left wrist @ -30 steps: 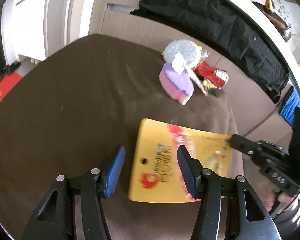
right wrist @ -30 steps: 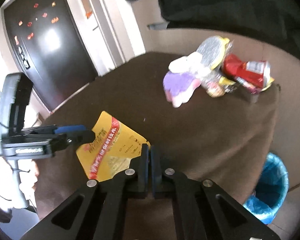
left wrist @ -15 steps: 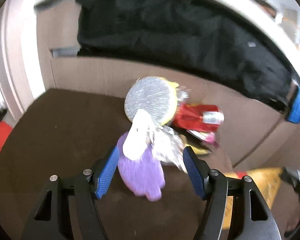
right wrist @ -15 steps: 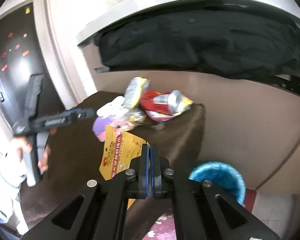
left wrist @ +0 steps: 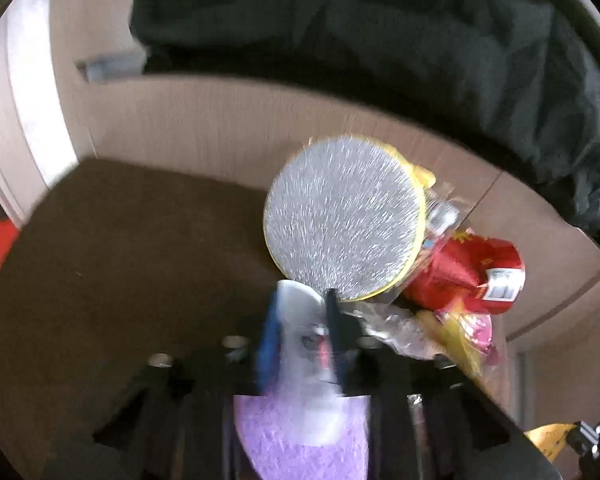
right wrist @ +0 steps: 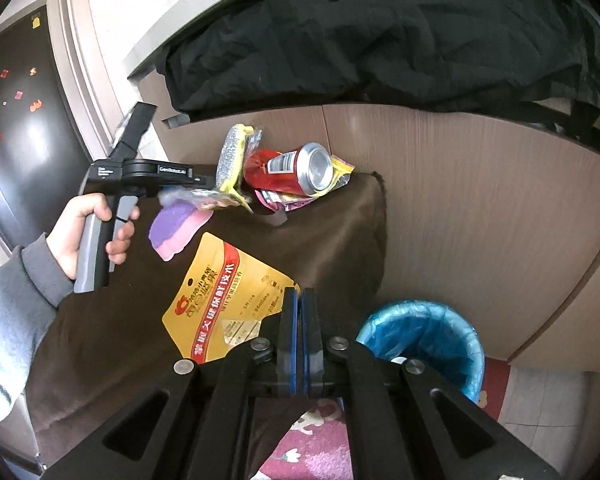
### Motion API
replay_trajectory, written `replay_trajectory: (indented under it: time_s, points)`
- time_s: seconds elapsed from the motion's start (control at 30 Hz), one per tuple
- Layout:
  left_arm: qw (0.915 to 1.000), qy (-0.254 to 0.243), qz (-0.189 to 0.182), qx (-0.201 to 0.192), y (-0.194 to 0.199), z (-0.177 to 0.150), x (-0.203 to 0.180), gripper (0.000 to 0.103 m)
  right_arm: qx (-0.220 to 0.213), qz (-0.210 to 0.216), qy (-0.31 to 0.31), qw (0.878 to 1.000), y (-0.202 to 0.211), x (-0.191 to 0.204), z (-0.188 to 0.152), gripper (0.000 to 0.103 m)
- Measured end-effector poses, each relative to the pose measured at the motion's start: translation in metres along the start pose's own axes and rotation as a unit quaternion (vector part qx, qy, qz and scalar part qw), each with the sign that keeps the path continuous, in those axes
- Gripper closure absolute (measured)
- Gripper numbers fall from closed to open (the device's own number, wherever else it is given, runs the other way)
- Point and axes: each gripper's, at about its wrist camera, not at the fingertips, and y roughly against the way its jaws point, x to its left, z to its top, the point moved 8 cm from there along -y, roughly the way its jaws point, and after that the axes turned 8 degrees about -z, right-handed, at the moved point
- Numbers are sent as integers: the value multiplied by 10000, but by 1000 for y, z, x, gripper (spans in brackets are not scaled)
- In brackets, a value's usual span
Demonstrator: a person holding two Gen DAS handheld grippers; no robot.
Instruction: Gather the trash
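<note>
Left wrist view, blurry: left tongs [left wrist: 300, 312] closed on a white scrap [left wrist: 300, 312] lying over one purple sponge [left wrist: 304, 436]; one round silver scouring pad [left wrist: 342, 220] with yellow rim just beyond, one red can [left wrist: 476, 274] and crinkled wrappers [left wrist: 460, 332] beside it, all on the brown bench [left wrist: 120, 260]. Right wrist view: right tongs [right wrist: 299, 300] clamped on one yellow packet [right wrist: 224, 312] with red band, held over the bench edge; one bin with blue liner [right wrist: 424, 332] below right, contents mostly hidden. Left hand [right wrist: 88, 232] grips the other handle.

The right gripper [right wrist: 299, 300] is pinching with fingers pressed together; the left gripper [left wrist: 300, 320] is clamping narrowly, its hand [right wrist: 88, 228] gripping the handle
</note>
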Motion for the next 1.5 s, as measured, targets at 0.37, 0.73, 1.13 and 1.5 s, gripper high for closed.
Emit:
replay_trajectory:
  time_s: [0.37, 0.73, 1.13, 1.5]
  points:
    - [9934, -756, 82, -853, 106, 22, -38, 101, -398, -19, -65, 9992, 26, 6, 25, 101]
    - [9854, -1286, -577, -955, 165, 6, -156, 101, -1029, -471, -425, 9927, 105, -48, 47, 102]
    - [9890, -1239, -682, -438, 128, -33, -166, 101, -297, -320, -290, 9986, 70, -53, -14, 101]
    - [9924, -853, -735, -486, 125, -35, -113, 101, -287, 327, -189, 9989, 22, -14, 17, 78]
